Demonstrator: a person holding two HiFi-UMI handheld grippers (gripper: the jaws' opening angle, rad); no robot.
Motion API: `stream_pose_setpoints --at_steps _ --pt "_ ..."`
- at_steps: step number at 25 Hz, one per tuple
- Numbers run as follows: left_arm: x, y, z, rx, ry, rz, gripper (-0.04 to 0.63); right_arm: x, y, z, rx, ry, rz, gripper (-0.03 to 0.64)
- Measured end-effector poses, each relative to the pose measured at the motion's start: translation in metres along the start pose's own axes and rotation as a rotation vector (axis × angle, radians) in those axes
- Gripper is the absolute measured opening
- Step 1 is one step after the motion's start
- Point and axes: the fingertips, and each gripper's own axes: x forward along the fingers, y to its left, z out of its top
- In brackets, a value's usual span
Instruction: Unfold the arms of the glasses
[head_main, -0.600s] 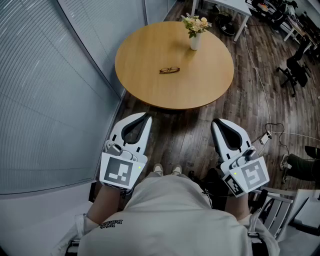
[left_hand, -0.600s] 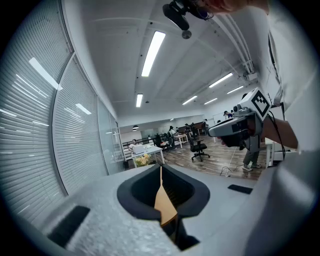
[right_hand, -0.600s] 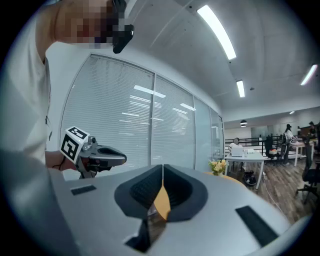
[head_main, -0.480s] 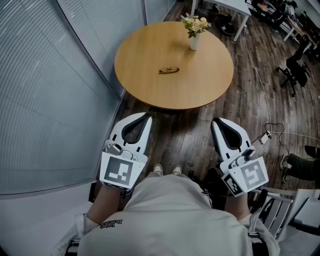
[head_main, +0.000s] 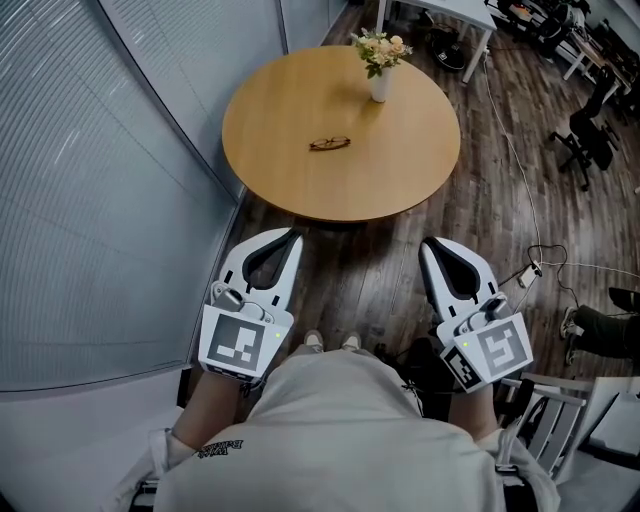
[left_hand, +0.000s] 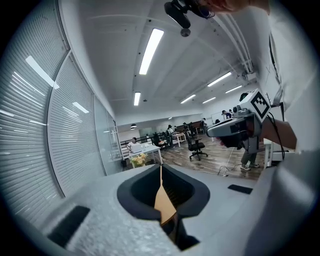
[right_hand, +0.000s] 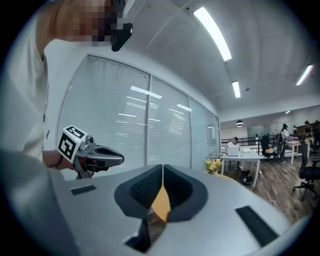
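Table (head_main: 400, 175) and glasses (head_main: 329, 144) slightly further left

Table (head_main: 300, 180), glasses (head_main: 330, 144) slightly leftward in head view

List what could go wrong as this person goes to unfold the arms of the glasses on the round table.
1. The thin glasses lie flat on the table and may skid on the smooth wood rather than be gripped.
2. The left gripper and right gripper are both shut; pushed in like that, they might only shove the glasses.
3. The flower vase stands beyond them and could be tipped.
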Motion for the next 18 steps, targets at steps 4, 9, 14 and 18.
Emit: stream_pose_setpoints --at_steps 4,9,14,18 --pt "0.01 -0.009 0.001 0.01 0.017 -0.005 0.029 -0.004 -0.01 -0.007 -0.03 0.024 -0.002 0.031" --pt "0.021 -0.024 0.0 0.032 0.03 -0.007 0.029 -0.01 -0.023 -0.02 -0.035 0.048 -0.004 0.031" --pt "0.03 -0.041 0.001 0.016 0.045 0.0 0.03 -0.022 -0.035 -0.028 -0.044 0.046 0.012 0.031" --pt "0.035 -0.056 -0.003 0.021 0.053 -0.002 0.029 -0.031 -0.043 -0.039 -0.037 0.061 0.019 0.031"
